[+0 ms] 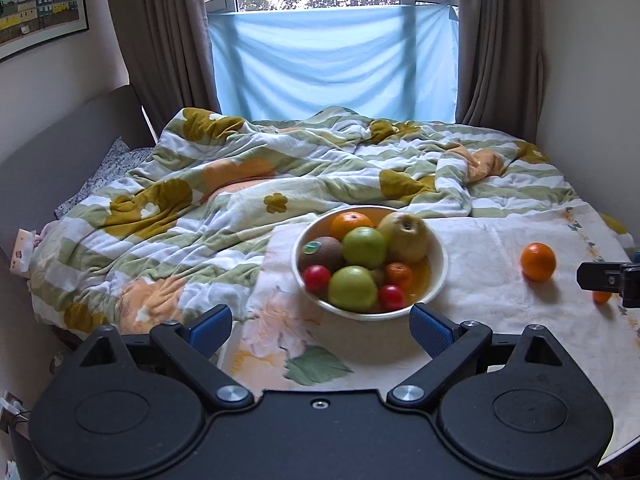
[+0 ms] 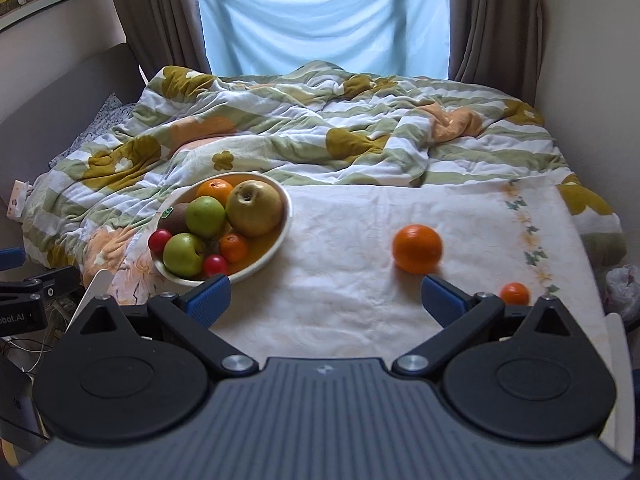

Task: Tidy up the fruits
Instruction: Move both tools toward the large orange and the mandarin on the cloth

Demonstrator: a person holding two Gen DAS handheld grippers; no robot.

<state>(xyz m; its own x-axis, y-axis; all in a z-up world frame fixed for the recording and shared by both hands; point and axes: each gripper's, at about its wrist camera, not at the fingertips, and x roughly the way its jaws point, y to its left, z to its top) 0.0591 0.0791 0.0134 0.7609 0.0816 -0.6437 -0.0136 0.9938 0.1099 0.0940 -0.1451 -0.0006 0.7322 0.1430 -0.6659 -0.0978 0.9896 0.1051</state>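
Fruits fill the bowl (image 2: 285,216) on the worktop (image 2: 340,300): two green apples, one yellow apple (image 2: 254,208), one kiwi (image 2: 176,216) with an unreadable green sticker, two oranges, two red fruits. Two more oranges (image 2: 417,248) lie loose to its right. Both grippers' (image 1: 320,330) (image 2: 325,300) fingers stand apart, empty.

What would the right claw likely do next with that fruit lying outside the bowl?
Probably ease the open right gripper forward around the large orange. It lies loose on the cloth just ahead, while the bowl already holds most fruit. A small orange waits too.
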